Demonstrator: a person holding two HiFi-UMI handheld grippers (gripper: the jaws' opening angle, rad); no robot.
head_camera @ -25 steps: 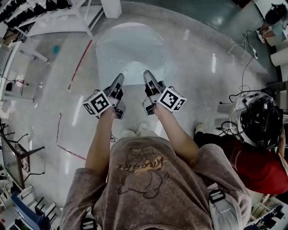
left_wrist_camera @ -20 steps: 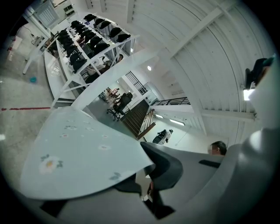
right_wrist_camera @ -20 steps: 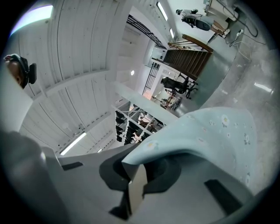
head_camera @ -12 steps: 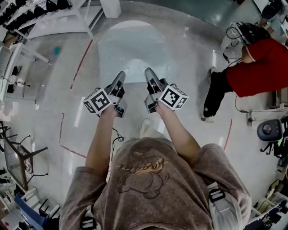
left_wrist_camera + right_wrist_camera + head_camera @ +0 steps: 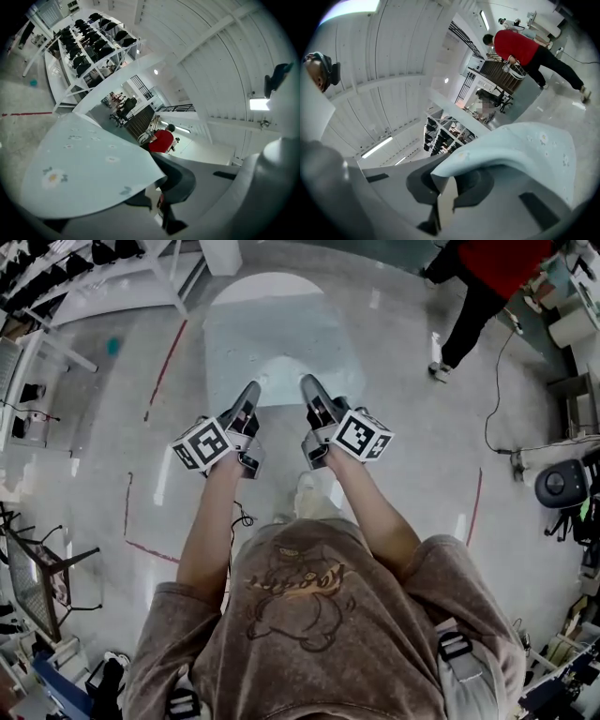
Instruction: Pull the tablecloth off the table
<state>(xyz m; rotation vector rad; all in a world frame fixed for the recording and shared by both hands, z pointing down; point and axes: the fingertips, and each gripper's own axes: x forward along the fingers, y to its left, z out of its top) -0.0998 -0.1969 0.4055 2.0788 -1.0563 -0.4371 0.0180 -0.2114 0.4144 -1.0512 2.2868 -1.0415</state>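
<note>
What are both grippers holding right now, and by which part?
The tablecloth: the left gripper and right gripper are each shut on its near edge, one at each side.

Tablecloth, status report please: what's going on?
Left claw and right claw shut on tablecloth edge. Cloth stretched out ahead. Nothing blocking; person in red off to the side.
</note>
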